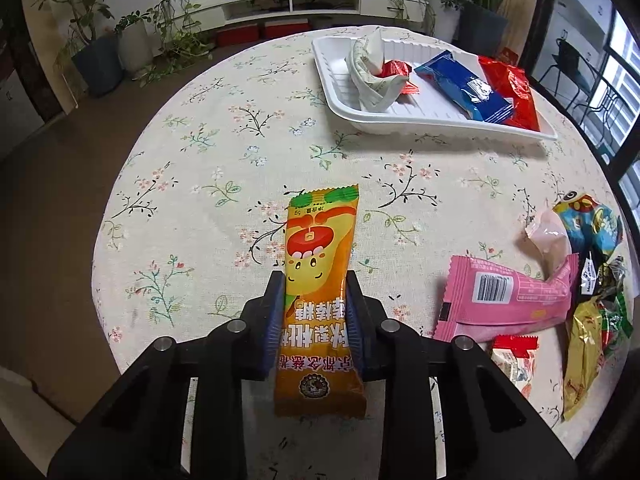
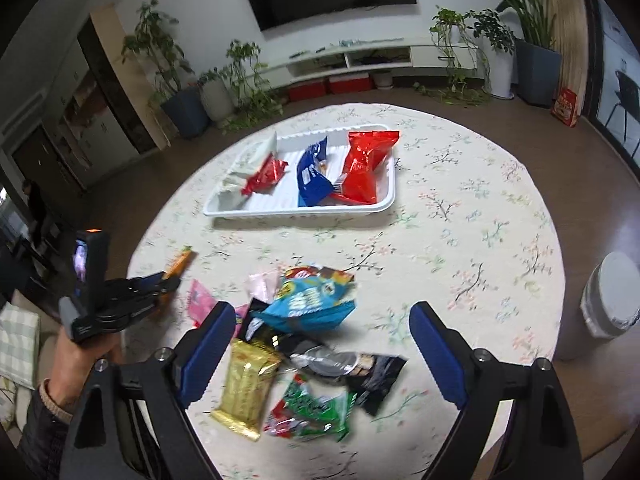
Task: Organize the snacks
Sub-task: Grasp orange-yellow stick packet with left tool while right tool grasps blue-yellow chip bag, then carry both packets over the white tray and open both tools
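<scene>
My left gripper [image 1: 315,280] is shut on a long orange snack packet [image 1: 316,240], its blue pads pressing both sides just above the floral tablecloth. In the right wrist view the same gripper [image 2: 160,280] and packet [image 2: 182,262] appear at the left. My right gripper [image 2: 322,308] stands wide open over a loose pile: a blue bag [image 2: 312,304], a gold packet [image 2: 248,384], a green one [image 2: 312,404] and a black one [image 2: 372,372]. A pink packet [image 1: 512,296] lies beside the pile. The white tray [image 2: 300,212] holds white, red and blue packets.
The round table's edge [image 1: 108,280] drops to a brown floor on the left. A white bin [image 2: 612,300] stands off the table's right side. A person's hand [image 2: 80,356] holds the left gripper. Potted plants and a low TV cabinet line the far wall.
</scene>
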